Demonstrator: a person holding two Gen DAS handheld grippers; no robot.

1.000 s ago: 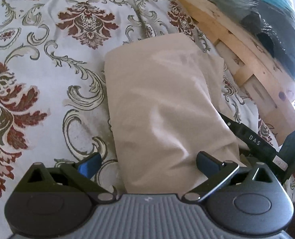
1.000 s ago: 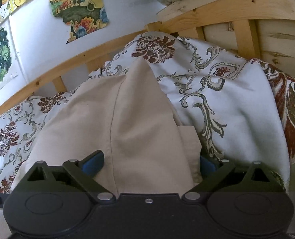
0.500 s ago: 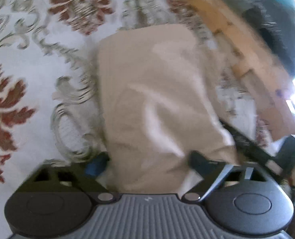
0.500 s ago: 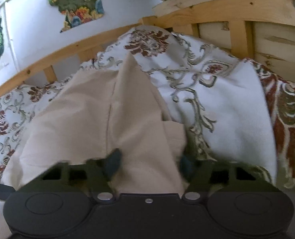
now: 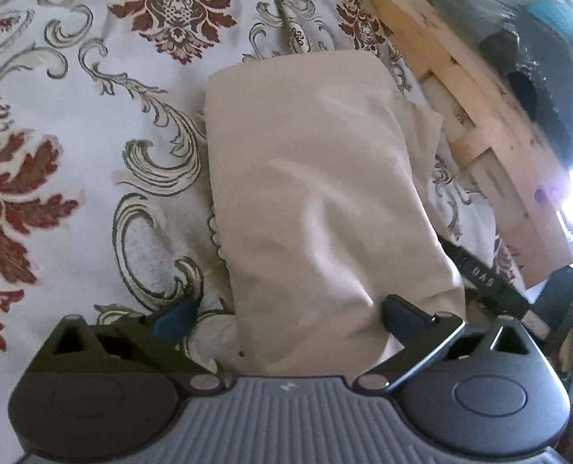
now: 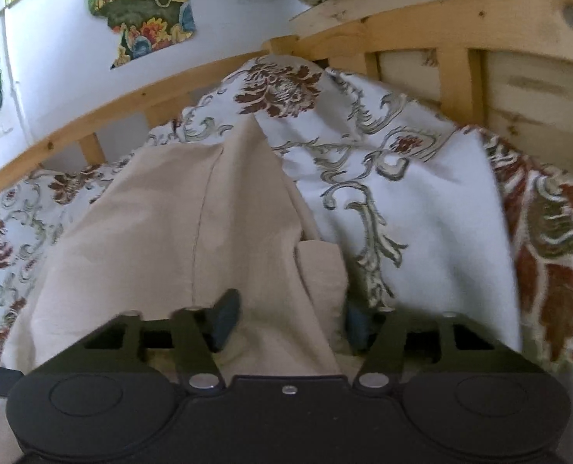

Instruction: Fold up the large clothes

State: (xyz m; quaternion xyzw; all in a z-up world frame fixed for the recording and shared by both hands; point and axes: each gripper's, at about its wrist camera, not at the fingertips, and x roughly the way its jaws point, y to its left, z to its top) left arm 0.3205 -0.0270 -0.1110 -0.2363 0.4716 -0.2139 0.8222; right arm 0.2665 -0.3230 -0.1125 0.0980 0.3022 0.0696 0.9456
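On the bed, over a white bedspread (image 5: pixel 93 89) printed with red and olive damask scrolls, lies the beige garment (image 5: pixel 317 193), folded into a long narrow bundle. Its long axis runs away from the left claw (image 5: pixel 286 315) toward the far folded end, which sits close to the wooden bed frame (image 5: pixel 476 116). In the right wrist view the same garment (image 6: pixel 193 232) shows a seam running down its length and a small flap at its right edge, just beside the bunched bedspread (image 6: pixel 414 208).

The left claw stands wide: its jaws have just been opening, with the near end of the garment between them; one fingertip (image 5: pixel 402 311) rests against the cloth's right side, the other lies clear on the bedspread. The right claw (image 6: pixel 290 321) is partly open, its jaws also just opening, with cloth between them; its left finger (image 6: pixel 226 319) lies on top of the garment, and the right one is half hidden behind the flap, so whether the pads press cannot be told for certain.

Beyond the garment, the bed frame's slatted rail (image 6: pixel 421 34) rises behind the bedspread. A dark plastic-wrapped bundle (image 5: pixel 518 31) sits past the frame. Colourful pictures (image 6: pixel 143 11) hang on the white wall (image 6: pixel 54 69) above the rail. To the garment's right, the other claw's black body (image 5: pixel 491 282) shows in the left wrist view.
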